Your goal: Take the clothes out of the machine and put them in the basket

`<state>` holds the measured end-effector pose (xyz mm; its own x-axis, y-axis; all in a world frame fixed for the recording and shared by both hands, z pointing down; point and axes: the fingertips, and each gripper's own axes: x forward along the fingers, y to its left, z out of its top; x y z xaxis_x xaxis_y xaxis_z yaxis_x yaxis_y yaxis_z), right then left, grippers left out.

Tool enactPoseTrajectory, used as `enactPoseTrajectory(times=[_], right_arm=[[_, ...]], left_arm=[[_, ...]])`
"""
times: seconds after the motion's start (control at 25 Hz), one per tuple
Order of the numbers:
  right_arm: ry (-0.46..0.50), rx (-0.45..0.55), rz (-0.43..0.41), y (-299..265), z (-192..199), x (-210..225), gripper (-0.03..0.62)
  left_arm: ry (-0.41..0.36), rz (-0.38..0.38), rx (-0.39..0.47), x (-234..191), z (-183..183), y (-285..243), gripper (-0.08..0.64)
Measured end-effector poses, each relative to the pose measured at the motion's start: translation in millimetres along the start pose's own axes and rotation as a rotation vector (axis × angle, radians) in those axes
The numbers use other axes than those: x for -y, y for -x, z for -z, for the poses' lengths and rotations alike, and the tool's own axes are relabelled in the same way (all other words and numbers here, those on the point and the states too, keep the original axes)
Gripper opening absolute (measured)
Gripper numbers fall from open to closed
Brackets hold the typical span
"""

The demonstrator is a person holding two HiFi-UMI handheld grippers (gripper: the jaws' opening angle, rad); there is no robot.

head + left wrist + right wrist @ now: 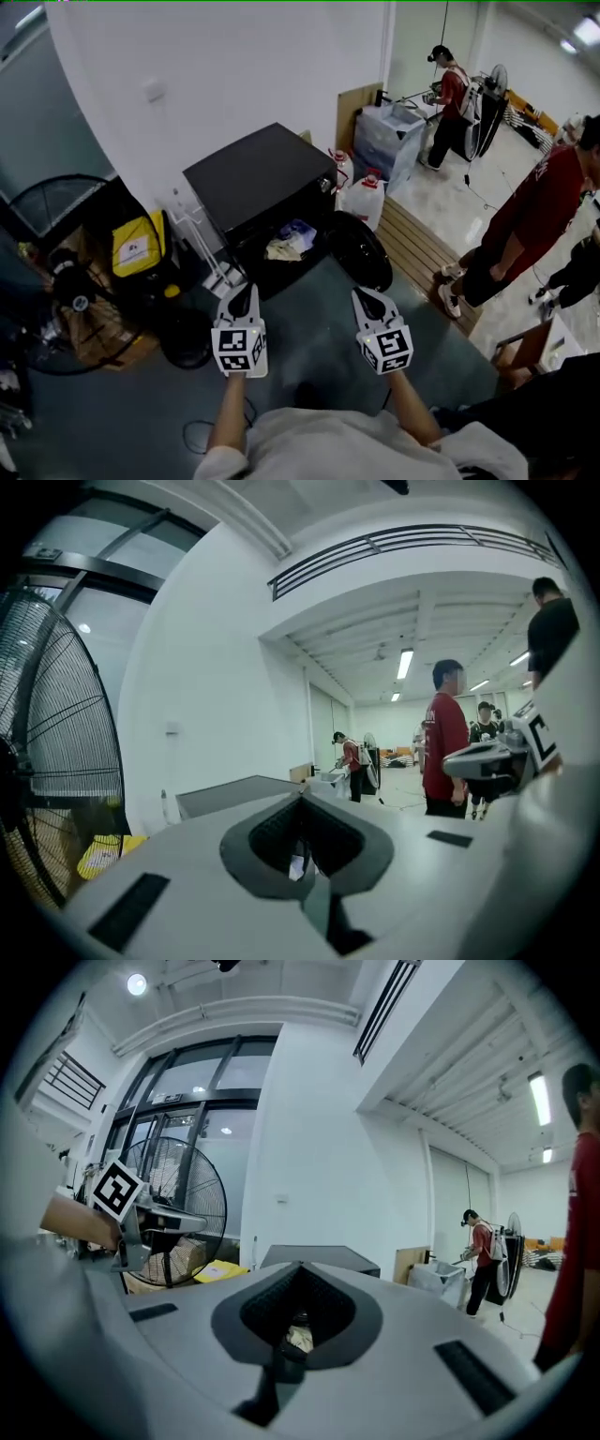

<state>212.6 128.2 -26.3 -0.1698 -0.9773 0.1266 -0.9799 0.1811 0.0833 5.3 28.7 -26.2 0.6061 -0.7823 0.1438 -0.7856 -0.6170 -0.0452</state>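
Note:
The black front-loading machine (267, 178) stands against the white wall, and its round door (358, 248) hangs open to the right. A heap of clothes (289, 242), pale yellow and bluish, lies in the drum opening. My left gripper (242, 294) and right gripper (367, 296) are held side by side a short way in front of the machine. Both point at it, shut and empty, clear of the clothes. In the left gripper view the left gripper (303, 804) frames a scrap of the clothes (298, 866). The right gripper (300, 1270) likewise frames the clothes (300, 1338).
A large floor fan (66, 272) and a yellow bag (139, 246) stand left of the machine, with a dark round tub (186, 339) on the floor below them. White jugs (366, 199) and a wooden platform (422, 248) lie to the right. People (525, 225) stand farther right.

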Motion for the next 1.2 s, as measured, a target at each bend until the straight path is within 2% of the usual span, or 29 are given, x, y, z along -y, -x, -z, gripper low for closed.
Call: enactPoseTrajectory(times=[0.16,0.44,0.72,0.92,1.2], right_arm=[[0.006,0.016,-0.013,-22,-3,8,0.025],[-0.034,-0.02,-0.012,-53,22,35,0.025],[-0.029,-0.022,-0.047,-133,22,99,0.025],[-0.02,-0.024,-0.076,-178,20,141,0.025],[-0.03,-0.006,-0.147,-229,25,160,0.025]], left_arm=[[-0.004,-0.013,0.014,-12,-7,-21,0.018],[0.002,-0.013,-0.02,-13,7,-67,0.018],[0.046,-0.055,-0.042,-25,9,-160,0.018],[0.046,-0.092,-0.058,-30,5,-210,0.018],[0.046,-0.129,-0.092,-44,20,-245,0.018]])
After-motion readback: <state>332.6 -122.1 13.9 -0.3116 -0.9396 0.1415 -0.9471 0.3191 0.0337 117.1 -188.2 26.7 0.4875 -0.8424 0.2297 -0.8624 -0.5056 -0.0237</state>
